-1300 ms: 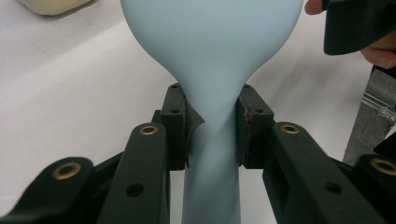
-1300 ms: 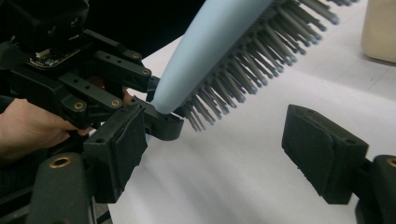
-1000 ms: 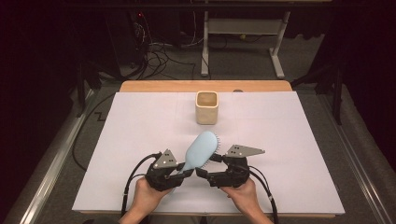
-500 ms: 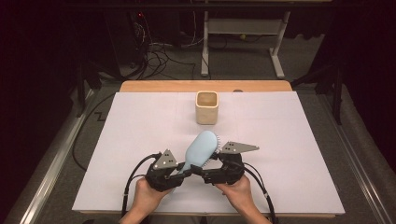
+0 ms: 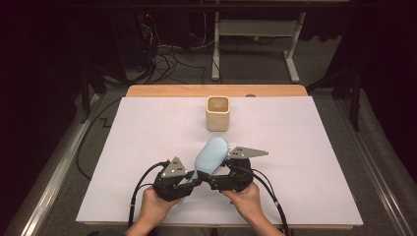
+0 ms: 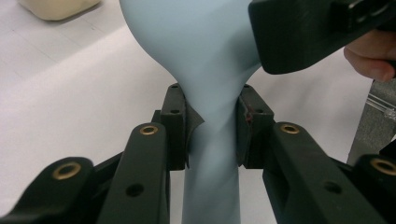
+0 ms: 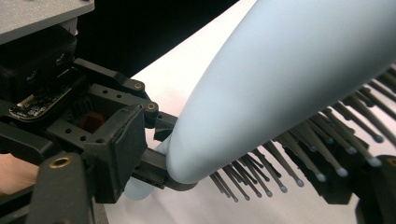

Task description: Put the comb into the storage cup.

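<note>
My left gripper (image 6: 210,128) clamps the pale blue hairbrush (image 5: 211,156) by its handle neck; my right gripper (image 5: 227,173) touches its bristle head, jaw state indeterminable.

Lab, dark room, paper-covered table (image 5: 305,147), tangled floor cables (image 5: 167,54)

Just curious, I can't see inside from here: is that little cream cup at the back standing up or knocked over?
Upright. The cream cup stands on the white table, its open mouth facing up.

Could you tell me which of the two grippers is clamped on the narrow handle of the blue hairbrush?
The left gripper: its jaws pinch the handle of the hairbrush. The right gripper instead sits at the wide bristled head.
</note>
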Tool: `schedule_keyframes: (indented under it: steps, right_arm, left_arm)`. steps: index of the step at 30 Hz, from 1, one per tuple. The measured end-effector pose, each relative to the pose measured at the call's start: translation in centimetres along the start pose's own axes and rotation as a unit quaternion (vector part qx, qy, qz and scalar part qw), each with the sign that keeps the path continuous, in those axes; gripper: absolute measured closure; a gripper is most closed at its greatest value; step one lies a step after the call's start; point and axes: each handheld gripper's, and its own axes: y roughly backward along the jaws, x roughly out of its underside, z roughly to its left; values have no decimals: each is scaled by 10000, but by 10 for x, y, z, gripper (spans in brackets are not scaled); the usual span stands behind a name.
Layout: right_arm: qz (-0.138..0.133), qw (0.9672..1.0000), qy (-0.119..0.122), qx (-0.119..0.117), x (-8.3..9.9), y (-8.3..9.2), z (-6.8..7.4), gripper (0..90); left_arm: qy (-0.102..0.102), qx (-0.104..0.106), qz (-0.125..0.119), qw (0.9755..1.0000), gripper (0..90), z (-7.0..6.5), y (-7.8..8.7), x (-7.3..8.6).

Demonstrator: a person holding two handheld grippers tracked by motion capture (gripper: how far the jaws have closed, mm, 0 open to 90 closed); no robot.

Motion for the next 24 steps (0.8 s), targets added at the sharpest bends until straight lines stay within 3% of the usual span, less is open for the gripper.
schedule_keyframes:
  steps: [19,24]
  right_arm:
    - [109,9999,9,27,-11,-5,4,403]
    - [132,9999,-49,-60,-13,-5,3,445]
  left_arm:
    - [-82,-169,-62,9998,696,-3,3,-1]
    - [-79,-166,-56,9998,696,-3,4,-1]
